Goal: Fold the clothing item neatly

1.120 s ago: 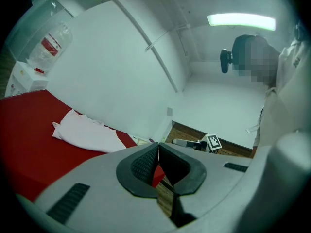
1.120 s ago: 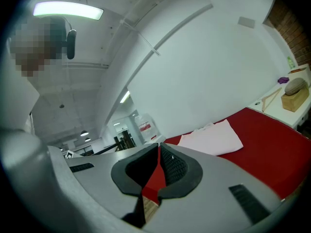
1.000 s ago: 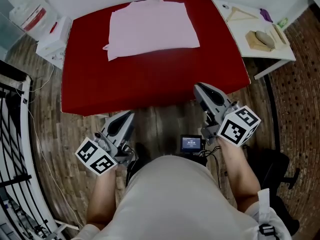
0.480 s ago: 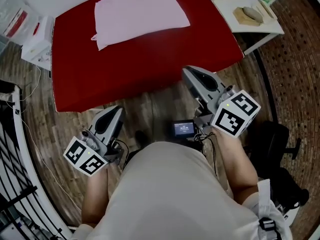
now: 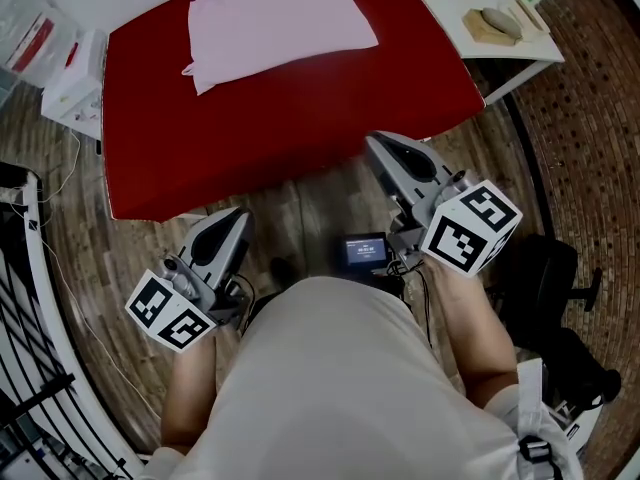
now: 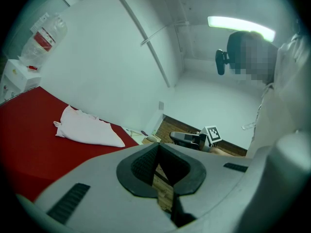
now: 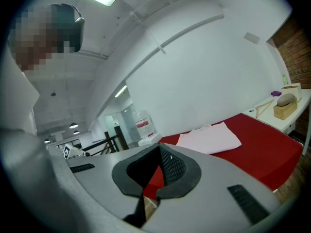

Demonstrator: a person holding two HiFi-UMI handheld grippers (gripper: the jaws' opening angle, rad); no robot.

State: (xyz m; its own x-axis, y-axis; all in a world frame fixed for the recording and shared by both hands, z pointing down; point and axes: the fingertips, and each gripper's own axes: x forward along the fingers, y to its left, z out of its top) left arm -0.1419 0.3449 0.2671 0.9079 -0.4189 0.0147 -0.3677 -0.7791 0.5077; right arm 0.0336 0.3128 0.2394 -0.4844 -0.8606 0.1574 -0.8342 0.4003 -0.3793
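A pale pink garment [image 5: 280, 18] lies folded flat at the far side of the red table [image 5: 300, 118]. It also shows in the left gripper view as the garment [image 6: 87, 130] and in the right gripper view as the garment [image 7: 209, 140]. My left gripper [image 5: 238, 218] hangs over the wooden floor just short of the table's near edge, shut and empty. My right gripper [image 5: 375, 148] sits at the near right edge of the table, also shut with nothing in it. Both are far from the garment. In their own views the left gripper [image 6: 160, 174] and the right gripper [image 7: 150, 174] hold nothing.
A white side table [image 5: 535, 53] at the far right carries a hanger and a wooden block. White boxes [image 5: 75, 78] stand left of the red table, and a black railing [image 5: 20, 298] runs down the left. A small screen [image 5: 365, 251] sits at my waist, with a black chair [image 5: 560, 268] to the right.
The head view has shifted and both grippers have moved a little along the table's near edge, the left one leftwards. The garment lies as before.
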